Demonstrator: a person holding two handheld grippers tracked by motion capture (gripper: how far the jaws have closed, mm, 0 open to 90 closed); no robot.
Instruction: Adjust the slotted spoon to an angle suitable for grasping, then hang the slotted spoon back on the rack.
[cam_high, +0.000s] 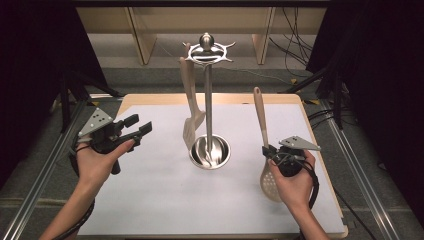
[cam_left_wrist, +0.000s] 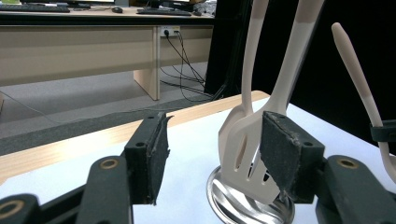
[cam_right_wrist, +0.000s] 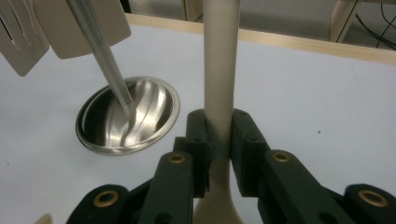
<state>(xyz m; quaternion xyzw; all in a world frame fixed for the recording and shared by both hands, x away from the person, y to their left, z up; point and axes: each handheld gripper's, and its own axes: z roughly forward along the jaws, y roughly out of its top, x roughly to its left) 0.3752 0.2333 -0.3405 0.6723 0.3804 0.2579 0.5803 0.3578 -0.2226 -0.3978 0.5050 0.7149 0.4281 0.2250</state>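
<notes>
A steel utensil stand (cam_high: 208, 100) rises from a round dish base (cam_high: 210, 151) at the middle of the white mat. A beige slotted spatula (cam_high: 190, 107) hangs from its top hooks; the left gripper view has two hanging spatulas (cam_left_wrist: 245, 154). My right gripper (cam_high: 268, 152) is shut on the handle of a beige slotted spoon (cam_high: 260, 115), held upright with its bowl low by the hand. The right gripper view has the jaws (cam_right_wrist: 218, 140) clamped on that handle (cam_right_wrist: 218, 70). My left gripper (cam_high: 140, 125) is open and holds nothing, left of the stand, pointing toward it (cam_left_wrist: 217, 158).
The white mat (cam_high: 165, 200) lies on a wooden table (cam_high: 150, 97) with metal rails along both sides. Black curtains stand left and right. Desk legs and cables lie on the floor beyond the far edge.
</notes>
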